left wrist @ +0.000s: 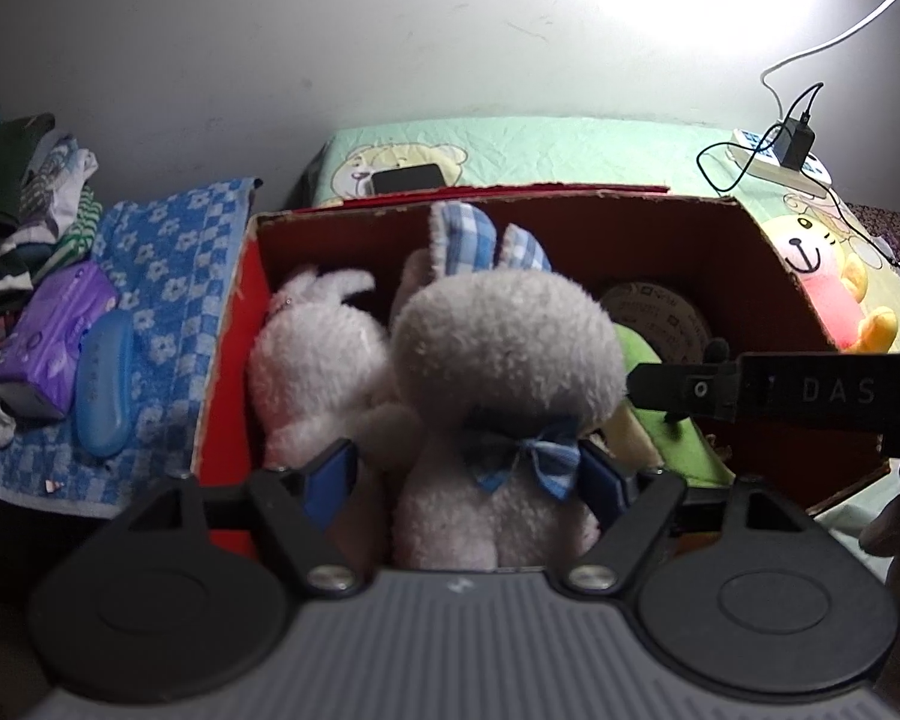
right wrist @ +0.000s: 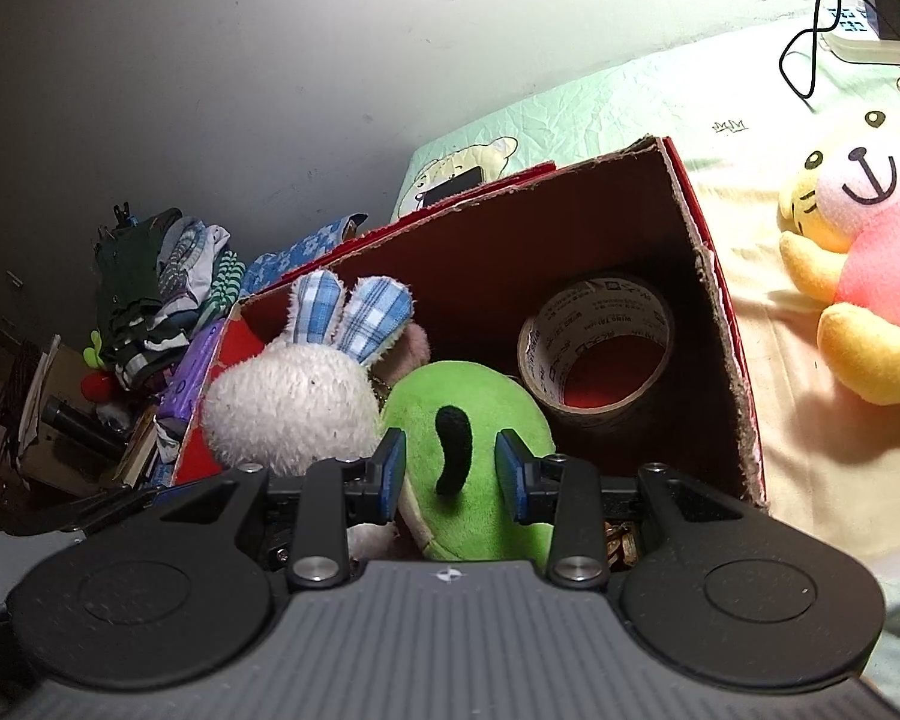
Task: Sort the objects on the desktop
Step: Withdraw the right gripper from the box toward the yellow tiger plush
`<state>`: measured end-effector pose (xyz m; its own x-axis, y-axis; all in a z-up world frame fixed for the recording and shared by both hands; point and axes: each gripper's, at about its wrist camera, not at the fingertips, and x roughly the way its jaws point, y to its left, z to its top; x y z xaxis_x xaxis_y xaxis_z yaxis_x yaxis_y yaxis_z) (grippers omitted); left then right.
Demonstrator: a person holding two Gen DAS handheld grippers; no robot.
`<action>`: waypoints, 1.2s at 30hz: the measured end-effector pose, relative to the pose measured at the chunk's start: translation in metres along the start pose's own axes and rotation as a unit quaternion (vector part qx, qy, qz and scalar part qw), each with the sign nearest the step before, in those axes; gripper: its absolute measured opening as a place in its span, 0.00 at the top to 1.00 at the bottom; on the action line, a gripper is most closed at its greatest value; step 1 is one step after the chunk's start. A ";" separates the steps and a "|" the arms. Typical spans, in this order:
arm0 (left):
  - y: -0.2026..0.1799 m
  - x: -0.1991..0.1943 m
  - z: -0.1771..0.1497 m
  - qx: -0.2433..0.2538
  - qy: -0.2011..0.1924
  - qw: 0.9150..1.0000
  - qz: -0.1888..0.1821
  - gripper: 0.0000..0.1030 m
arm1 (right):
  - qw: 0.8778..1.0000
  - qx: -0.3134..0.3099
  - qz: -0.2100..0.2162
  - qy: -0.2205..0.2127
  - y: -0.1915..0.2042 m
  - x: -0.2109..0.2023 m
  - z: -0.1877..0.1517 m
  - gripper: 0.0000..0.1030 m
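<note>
A red cardboard box holds a white plush rabbit with blue checked ears and bow tie, a second white plush, a green plush and a roll of brown tape. My left gripper stands wide open around the rabbit's neck and body. My right gripper has its blue pads on both sides of the green plush, over the box. A yellow and pink plush bear lies on the bed right of the box.
A phone lies on the green quilt behind the box. A power strip with charger and cables is at back right. A blue towel at left carries a purple tissue pack and blue case; clothes are piled beyond.
</note>
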<state>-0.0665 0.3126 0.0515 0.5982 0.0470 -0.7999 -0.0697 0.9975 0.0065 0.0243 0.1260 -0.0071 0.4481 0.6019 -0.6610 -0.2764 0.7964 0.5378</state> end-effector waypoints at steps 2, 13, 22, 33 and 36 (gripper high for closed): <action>-0.001 -0.001 0.000 0.001 0.000 1.000 0.005 0.20 | 1.000 0.003 0.001 0.000 -0.001 -0.001 0.000 0.64; 0.004 -0.001 -0.006 -0.012 0.004 1.000 0.008 0.12 | 1.000 -0.002 -0.006 -0.004 0.001 -0.009 -0.006 0.64; 0.003 -0.012 -0.007 -0.013 -0.006 1.000 0.010 0.12 | 1.000 -0.003 -0.007 -0.011 0.003 -0.019 -0.009 0.64; 0.003 -0.026 -0.009 -0.019 -0.015 0.999 0.023 0.11 | 1.000 -0.011 -0.005 -0.018 0.009 -0.031 -0.014 0.63; 0.003 -0.029 -0.010 -0.022 -0.014 0.999 0.024 0.11 | 1.000 -0.017 -0.010 -0.017 0.010 -0.033 -0.014 0.63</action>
<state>-0.0916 0.3137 0.0685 0.6158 0.0976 -0.7819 -0.1344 0.9908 0.0178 -0.0050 0.1147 0.0131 0.4821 0.5836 -0.6534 -0.2954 0.8104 0.5059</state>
